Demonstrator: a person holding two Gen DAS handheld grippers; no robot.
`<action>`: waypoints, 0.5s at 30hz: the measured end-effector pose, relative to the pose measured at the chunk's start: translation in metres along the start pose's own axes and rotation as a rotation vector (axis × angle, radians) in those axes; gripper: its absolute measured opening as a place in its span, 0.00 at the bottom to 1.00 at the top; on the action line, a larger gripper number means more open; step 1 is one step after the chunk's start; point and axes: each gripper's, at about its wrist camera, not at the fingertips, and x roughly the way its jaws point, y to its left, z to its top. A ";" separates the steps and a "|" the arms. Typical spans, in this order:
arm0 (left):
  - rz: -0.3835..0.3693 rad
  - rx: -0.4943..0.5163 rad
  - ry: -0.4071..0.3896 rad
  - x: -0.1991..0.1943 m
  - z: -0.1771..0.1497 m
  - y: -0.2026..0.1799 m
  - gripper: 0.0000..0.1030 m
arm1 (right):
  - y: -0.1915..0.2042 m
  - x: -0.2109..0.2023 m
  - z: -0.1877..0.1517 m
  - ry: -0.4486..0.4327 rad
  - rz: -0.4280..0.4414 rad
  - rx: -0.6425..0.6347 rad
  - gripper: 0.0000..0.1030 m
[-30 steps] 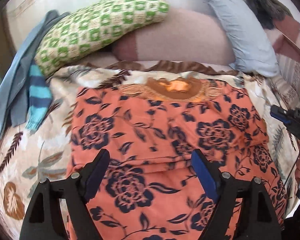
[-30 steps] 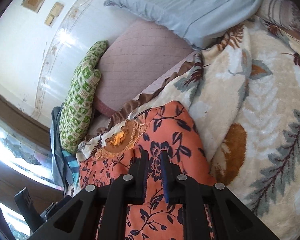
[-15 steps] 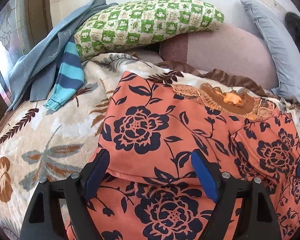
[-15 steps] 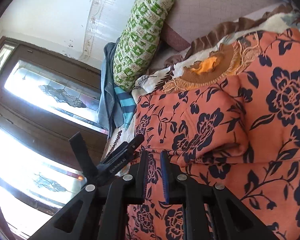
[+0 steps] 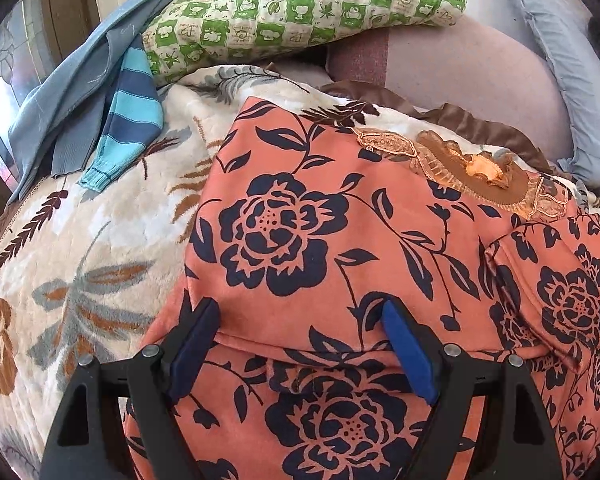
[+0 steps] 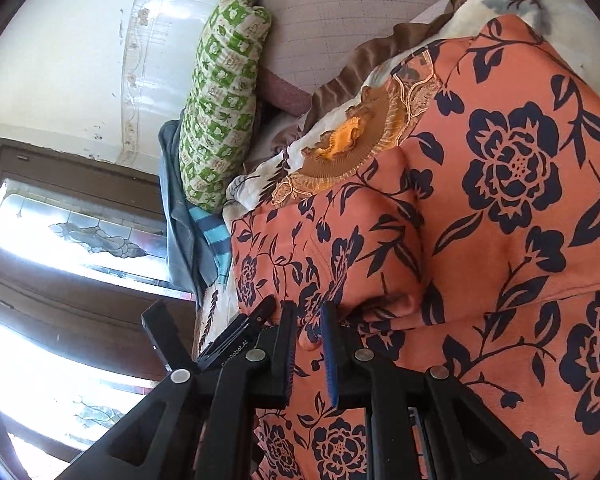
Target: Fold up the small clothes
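Note:
An orange garment with a dark blue flower print lies on a floral blanket, its brown embroidered neckline toward the pillows. Both sides are folded in over the middle. My left gripper is open, its jaws spread low over the folded left edge of the garment. My right gripper is shut on a pinch of the garment's cloth at the folded right flap. The other gripper's black body shows just left of it.
A green checked pillow, a mauve pillow and a pale blue pillow lie at the head of the bed. Blue striped clothes lie at the left. The cream floral blanket covers the bed. A window is beside it.
My right gripper has carried the right side of the garment across over the middle. My left gripper has shifted left and lower onto the garment's left edge, still open.

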 end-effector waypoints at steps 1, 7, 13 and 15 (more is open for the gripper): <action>-0.003 0.000 0.003 0.000 0.000 0.001 0.82 | 0.000 -0.001 0.000 -0.001 -0.003 0.004 0.15; 0.003 0.004 0.010 -0.002 0.000 0.000 0.82 | 0.008 -0.007 -0.007 -0.015 -0.035 -0.018 0.61; 0.022 0.013 0.002 -0.004 -0.002 -0.003 0.82 | 0.008 0.028 -0.004 -0.001 -0.076 -0.011 0.44; 0.022 0.017 -0.001 -0.004 -0.002 -0.003 0.82 | 0.002 0.040 -0.003 -0.020 -0.120 -0.004 0.14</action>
